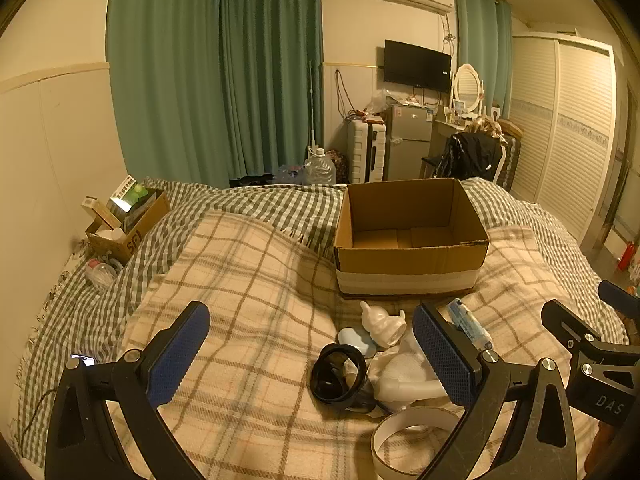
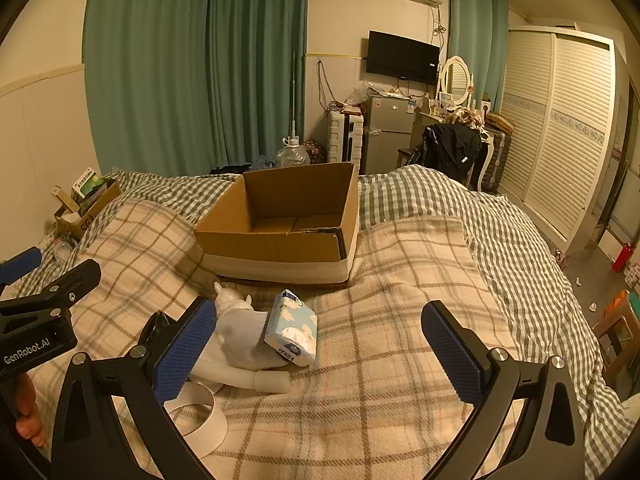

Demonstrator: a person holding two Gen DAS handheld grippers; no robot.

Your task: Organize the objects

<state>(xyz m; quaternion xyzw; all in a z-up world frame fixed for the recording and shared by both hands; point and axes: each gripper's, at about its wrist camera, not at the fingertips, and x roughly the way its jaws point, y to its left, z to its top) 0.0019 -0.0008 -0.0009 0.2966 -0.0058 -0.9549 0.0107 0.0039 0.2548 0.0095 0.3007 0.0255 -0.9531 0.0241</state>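
An open, empty cardboard box point(image 1: 412, 236) point(image 2: 288, 224) stands on the plaid blanket. In front of it lies a small pile: a white ceramic figure point(image 1: 380, 322) point(image 2: 236, 328), a blue tissue pack point(image 1: 468, 324) point(image 2: 292, 332), a black ring point(image 1: 338, 376), a pale blue flat piece point(image 1: 354, 340), a white plastic tube point(image 1: 404, 390) point(image 2: 260, 380) and a white tape ring point(image 1: 408, 436) point(image 2: 200, 412). My left gripper point(image 1: 310, 354) is open above the blanket, the pile by its right finger. My right gripper point(image 2: 320, 350) is open, the pile by its left finger. Both are empty.
A second small cardboard box point(image 1: 128, 224) full of items sits at the bed's far left by the wall. A phone point(image 1: 83, 359) lies on the bed at left. Beyond the bed are a water jug point(image 1: 320, 166), fridge point(image 1: 408, 142), chair with a black jacket point(image 1: 472, 156) and wardrobe point(image 1: 568, 136).
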